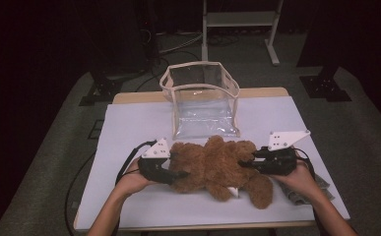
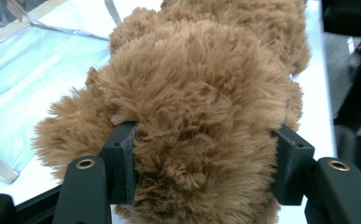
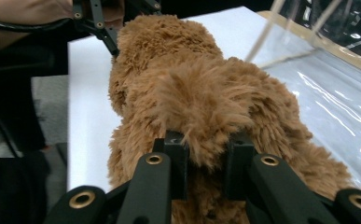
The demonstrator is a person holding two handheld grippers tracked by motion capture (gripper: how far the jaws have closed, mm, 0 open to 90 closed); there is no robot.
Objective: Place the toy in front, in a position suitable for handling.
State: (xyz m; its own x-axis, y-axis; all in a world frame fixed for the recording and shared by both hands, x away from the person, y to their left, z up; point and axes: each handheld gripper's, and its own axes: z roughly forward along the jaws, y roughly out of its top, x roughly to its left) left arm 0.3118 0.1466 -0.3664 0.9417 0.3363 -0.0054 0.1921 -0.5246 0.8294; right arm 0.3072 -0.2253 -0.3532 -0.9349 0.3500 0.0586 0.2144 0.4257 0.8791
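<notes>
A brown plush bear [image 1: 216, 167] lies across the table [image 1: 129, 128] at about 6 o'clock from the table's middle, its long, shaggy pile standing out in tufts. It is a rounded, lumpy shape, with stubby limbs sticking out at both ends.

The left gripper [image 1: 175, 173] comes in from 9 o'clock and has the bear's end between its jaws. In the left gripper view the two black, blocky pads are sunk into the fur on either side of a thick round part, the jaws standing about half open around it [image 2: 205, 154]. The right gripper [image 1: 244, 162] comes in from 3 o'clock. In the right gripper view its jaws are drawn close together, pinching a narrow tuft of plush [image 3: 206, 154].

At 12 o'clock from the bear, just beside it, stands a clear bag [image 1: 203, 98] of glossy, creased plastic film with a beige fabric rim, its mouth open upward. The table has a smooth, pale matte top and a wooden edge showing at the far side. A crumpled grey cloth [image 1: 301, 194] lies at 4 o'clock, under the right hand [image 1: 296, 177]. Black cables [image 1: 129, 164] loop from the left gripper by the left hand [image 1: 131, 181].
</notes>
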